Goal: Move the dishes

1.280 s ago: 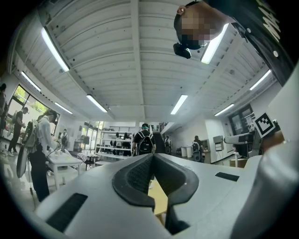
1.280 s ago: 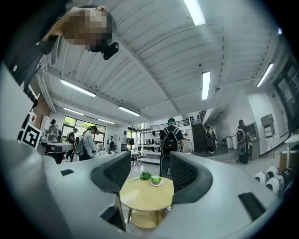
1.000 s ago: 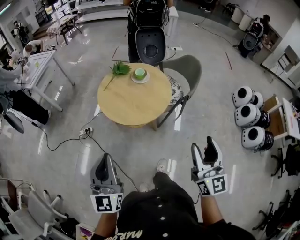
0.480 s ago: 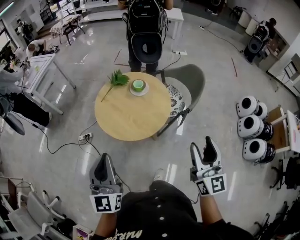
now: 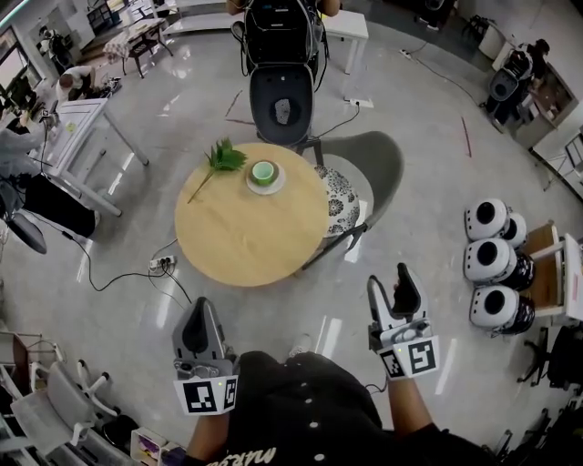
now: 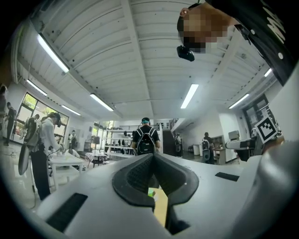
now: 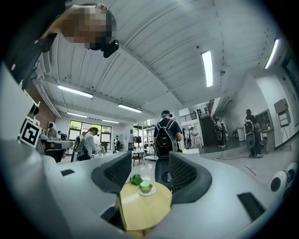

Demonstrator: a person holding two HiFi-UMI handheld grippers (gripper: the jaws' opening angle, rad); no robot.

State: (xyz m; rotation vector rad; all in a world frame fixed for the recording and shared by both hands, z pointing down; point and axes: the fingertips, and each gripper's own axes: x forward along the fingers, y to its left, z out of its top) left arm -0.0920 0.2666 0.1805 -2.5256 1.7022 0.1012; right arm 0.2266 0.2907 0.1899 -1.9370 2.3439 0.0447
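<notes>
A green cup (image 5: pixel 264 170) stands on a white saucer (image 5: pixel 265 185) at the far side of a round wooden table (image 5: pixel 241 232), beside a green leafy sprig (image 5: pixel 219 157). Both grippers hang over the floor, well short of the table's near edge. My left gripper (image 5: pixel 197 309) is shut with nothing in it; in the left gripper view its jaws (image 6: pixel 153 161) meet. My right gripper (image 5: pixel 392 284) is open and empty. Between its spread jaws (image 7: pixel 149 168), the right gripper view shows the cup (image 7: pixel 145 186) and the table (image 7: pixel 142 210) some way ahead.
A grey chair (image 5: pixel 369 164) with a patterned cushion is tucked at the table's right. A person with a backpack (image 5: pixel 278 27) stands behind a black seat (image 5: pixel 281 105) beyond the table. White round-headed machines (image 5: pixel 492 264) line the right. A power strip and cables (image 5: pixel 159 264) lie on the floor at left.
The table, cup and chair have slid down and closer in the head view. Both grippers keep their places and states.
</notes>
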